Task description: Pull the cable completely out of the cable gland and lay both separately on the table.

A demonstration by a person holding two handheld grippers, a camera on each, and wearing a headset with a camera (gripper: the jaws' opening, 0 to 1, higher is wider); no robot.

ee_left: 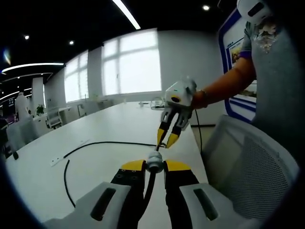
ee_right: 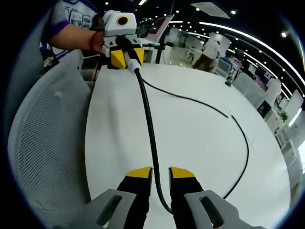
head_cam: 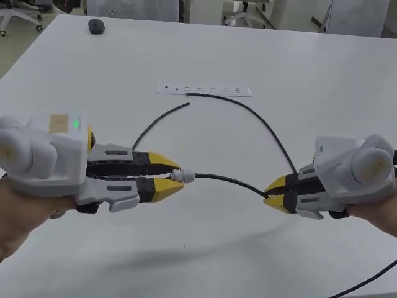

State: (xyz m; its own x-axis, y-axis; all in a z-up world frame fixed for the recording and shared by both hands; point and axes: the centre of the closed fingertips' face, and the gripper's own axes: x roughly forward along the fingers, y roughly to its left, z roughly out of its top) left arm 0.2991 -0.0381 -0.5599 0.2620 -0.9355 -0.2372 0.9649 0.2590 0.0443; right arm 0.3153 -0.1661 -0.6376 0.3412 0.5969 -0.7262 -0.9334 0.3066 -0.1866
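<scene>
My left gripper (head_cam: 177, 177) is shut on a small white cable gland (head_cam: 183, 177), held just above the white table (head_cam: 248, 56). A black cable (head_cam: 226, 180) leaves the gland and runs right to my right gripper (head_cam: 268, 192), whose yellow tips are shut on it. Behind the gland the cable passes back between the left jaws and ends loose on the table (head_cam: 186, 105). In the left gripper view the gland (ee_left: 154, 161) sits between the tips, with the right gripper (ee_left: 167, 141) beyond. From the right gripper (ee_right: 160, 172), the cable (ee_right: 150, 129) stretches to the left gripper (ee_right: 126, 61).
A white power strip (head_cam: 205, 90) lies mid-table, its black cord (head_cam: 260, 124) arcing toward the right gripper. A dark mouse (head_cam: 96, 25) sits at the far left. Another black cord (head_cam: 366, 282) crosses the near right corner. A mesh chair (ee_left: 248, 162) stands beside the table.
</scene>
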